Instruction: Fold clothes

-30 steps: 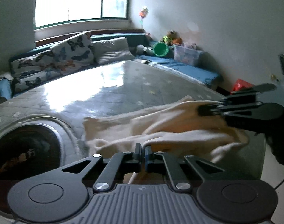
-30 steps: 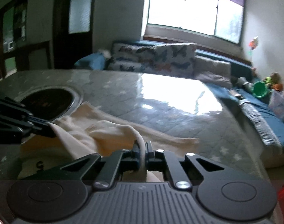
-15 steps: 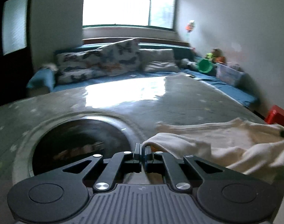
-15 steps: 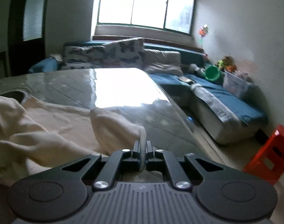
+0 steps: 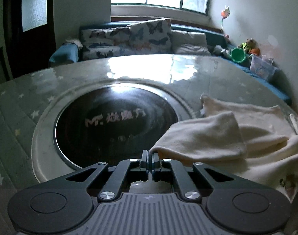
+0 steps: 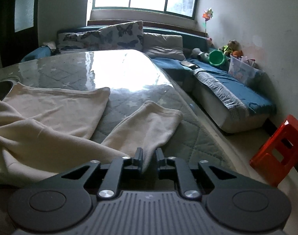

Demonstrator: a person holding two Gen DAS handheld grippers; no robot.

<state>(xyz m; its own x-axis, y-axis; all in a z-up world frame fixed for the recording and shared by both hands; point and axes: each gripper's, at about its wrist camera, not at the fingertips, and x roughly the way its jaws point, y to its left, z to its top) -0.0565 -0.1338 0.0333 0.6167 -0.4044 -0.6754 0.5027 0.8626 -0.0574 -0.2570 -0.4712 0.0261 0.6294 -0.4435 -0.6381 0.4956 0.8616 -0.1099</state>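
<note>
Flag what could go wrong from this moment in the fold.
1. The left gripper pinches only a thin edge of the cream garment; it may slip out.
2. The right gripper is open around a sleeve near the table edge, so that sleeve could slide off.
3. Cloth is bunched between the grippers, so any fold may crease.
</note>
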